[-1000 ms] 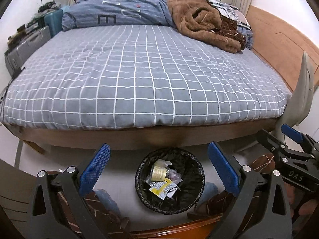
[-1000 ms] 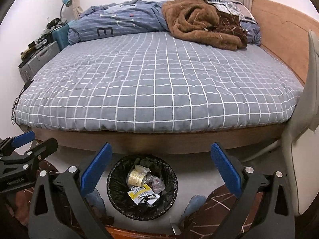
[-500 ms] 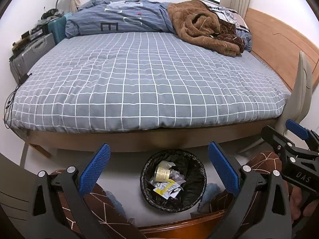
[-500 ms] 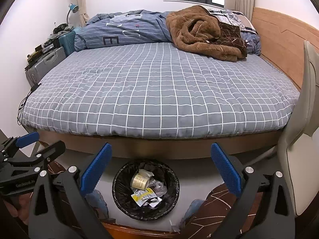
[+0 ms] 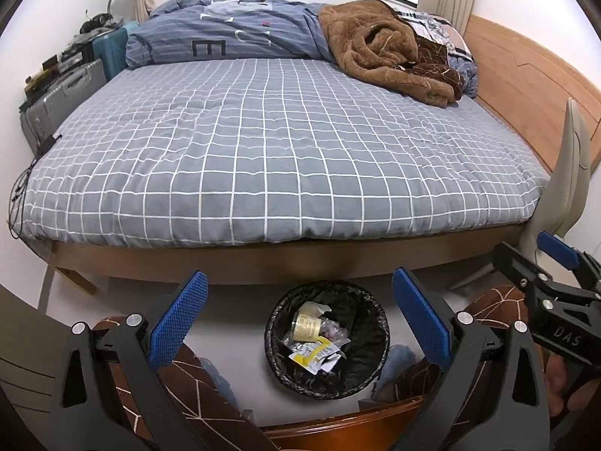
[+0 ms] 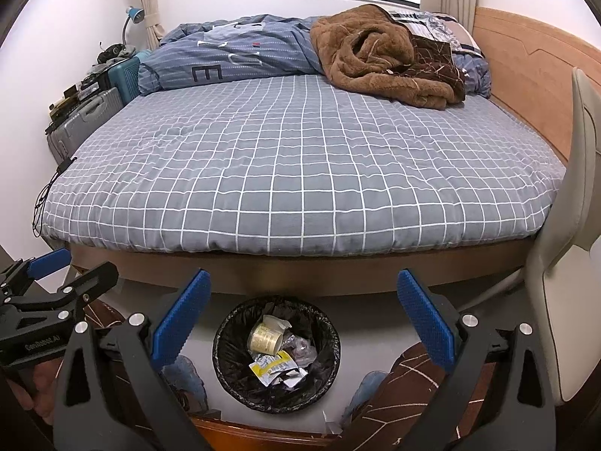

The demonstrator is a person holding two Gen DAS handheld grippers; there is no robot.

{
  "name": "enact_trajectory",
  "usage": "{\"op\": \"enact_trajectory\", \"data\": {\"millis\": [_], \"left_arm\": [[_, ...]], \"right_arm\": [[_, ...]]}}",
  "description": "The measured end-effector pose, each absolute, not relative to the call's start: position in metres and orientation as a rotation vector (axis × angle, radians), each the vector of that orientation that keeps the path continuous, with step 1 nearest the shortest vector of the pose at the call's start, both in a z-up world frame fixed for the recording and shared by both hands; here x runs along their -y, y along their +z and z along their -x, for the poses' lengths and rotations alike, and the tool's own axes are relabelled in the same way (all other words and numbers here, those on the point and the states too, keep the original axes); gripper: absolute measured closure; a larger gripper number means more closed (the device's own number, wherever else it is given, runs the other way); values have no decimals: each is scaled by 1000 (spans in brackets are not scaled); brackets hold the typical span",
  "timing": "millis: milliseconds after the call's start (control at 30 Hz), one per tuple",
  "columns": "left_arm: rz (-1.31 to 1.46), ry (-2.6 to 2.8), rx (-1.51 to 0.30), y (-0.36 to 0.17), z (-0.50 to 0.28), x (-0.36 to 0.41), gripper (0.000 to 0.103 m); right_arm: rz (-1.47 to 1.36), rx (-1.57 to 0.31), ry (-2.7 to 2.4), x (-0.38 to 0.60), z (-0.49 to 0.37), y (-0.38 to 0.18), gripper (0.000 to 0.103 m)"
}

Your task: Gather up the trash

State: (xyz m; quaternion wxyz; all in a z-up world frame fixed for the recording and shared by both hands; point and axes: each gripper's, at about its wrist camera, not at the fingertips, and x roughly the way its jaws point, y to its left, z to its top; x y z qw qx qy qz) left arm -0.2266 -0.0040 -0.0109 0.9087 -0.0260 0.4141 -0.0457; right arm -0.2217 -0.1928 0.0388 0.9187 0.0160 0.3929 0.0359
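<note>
A round black-lined trash bin [image 5: 366,300] stands on the white floor in front of the bed; it also shows in the right wrist view [image 6: 233,323]. Inside lie a yellow-white wrapper [image 5: 311,353], a pale cup [image 5: 306,327] and crumpled plastic. My left gripper [image 5: 298,315] is open and empty, held above and in front of the bin. My right gripper [image 6: 300,312] is open and empty, also above the bin. Each gripper shows at the edge of the other's view: the right one in the left wrist view [image 5: 552,282] and the left one in the right wrist view [image 6: 45,293].
A bed with a grey checked cover [image 5: 263,143] fills the view, with a brown blanket [image 5: 379,49] and blue duvet [image 5: 233,37] at the back. Suitcases [image 5: 64,94] stand at left, a beige chair [image 6: 574,263] at right. A wooden edge [image 5: 338,423] lies below. The person's legs flank the bin.
Both grippers have risen and tilted up: the bed and bin have slid down in both views and more of the window and wall shows. Both jaws have stayed open.
</note>
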Motion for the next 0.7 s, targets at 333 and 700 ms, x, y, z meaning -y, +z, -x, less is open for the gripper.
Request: {"op": "enact_trajectory", "data": {"millis": [333,700], "left_arm": [[44,-85,-845,-11,229,7,6],[48,-86,-842,-10,230,7,6]], "right_arm": [[-33,-809,74,193,222,38,8],[-33,-810,72,192,222,38,8]]}}
